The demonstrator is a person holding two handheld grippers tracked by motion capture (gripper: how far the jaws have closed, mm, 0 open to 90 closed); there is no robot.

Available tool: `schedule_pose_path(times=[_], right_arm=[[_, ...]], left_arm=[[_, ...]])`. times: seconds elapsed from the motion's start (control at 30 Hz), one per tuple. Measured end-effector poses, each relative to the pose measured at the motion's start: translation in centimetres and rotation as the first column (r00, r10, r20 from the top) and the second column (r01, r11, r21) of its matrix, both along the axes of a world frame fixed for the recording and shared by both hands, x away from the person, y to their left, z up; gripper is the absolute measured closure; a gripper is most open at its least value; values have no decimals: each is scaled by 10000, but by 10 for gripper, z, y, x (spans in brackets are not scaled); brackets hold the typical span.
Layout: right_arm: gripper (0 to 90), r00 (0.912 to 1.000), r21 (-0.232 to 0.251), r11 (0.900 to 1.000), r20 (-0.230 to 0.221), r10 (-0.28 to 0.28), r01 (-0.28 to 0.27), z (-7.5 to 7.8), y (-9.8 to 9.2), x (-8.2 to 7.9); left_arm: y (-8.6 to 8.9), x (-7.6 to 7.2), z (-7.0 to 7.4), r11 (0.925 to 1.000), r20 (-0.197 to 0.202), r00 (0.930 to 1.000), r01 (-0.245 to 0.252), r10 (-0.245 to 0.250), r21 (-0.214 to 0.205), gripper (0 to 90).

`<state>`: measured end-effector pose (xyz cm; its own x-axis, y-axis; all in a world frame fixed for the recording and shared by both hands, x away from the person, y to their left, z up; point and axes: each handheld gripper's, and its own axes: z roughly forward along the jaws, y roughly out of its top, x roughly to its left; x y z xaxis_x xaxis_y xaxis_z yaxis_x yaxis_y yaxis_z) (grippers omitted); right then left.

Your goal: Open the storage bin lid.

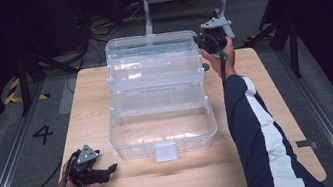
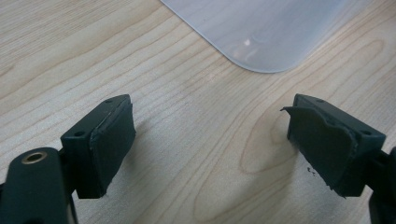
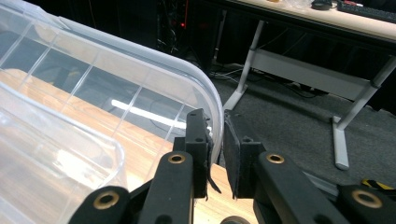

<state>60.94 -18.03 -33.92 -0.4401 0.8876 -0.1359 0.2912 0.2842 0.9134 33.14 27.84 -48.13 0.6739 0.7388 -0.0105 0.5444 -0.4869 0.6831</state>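
Clear tiered box open at bench centre, right tool pinching its top lid rim at far right corner, left tool spread, resting on bench near box's front left corner.

a lab: cables on grey carpet, floor rails, dark surroundings.

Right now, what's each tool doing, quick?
Left tool: open, holding nothing, over the wooden table.
Right tool: shut on the rim of the clear plastic box.
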Motion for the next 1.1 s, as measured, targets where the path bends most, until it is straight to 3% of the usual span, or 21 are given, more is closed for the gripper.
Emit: schedule_pose_path(times=[0.33, 0.4, 0.43, 0.47, 0.53, 0.63, 1.1], right_arm=[[802, 9996, 25, 9999, -251, -112, 113, -12, 0, 6], [815, 9986, -49, 9999, -524, -113, 110, -17, -1, 9], [883, 9983, -56, 9999, -566, -105, 102, -19, -2, 9], [883, 9983, -56, 9999, -566, -105, 102, -19, -2, 9], [885, 9984, 350, 9994, -551, 104, -84, -21, -4, 8], [883, 9977, -99, 9998, -663, 161, -168, -22, -2, 8], [853, 9974, -72, 9994, -651, 319, -324, -16, -10, 0]], left_arm=[[0, 0, 0, 10000, -57, 10000, 9, -9, -18, 155], [0, 0, 0, 10000, 2, 10000, 25, -25, 20, 155], [0, 0, 0, 10000, -42, 10000, 16, -16, -14, 155], [0, 0, 0, 10000, -42, 10000, 16, -16, -14, 155], [0, 0, 0, 10000, -14, 10000, -34, 34, -37, 156], [0, 0, 0, 10000, -18, 10000, 11, -11, -29, 157], [0, 0, 0, 10000, -53, 10000, -8, 7, -20, 157]])
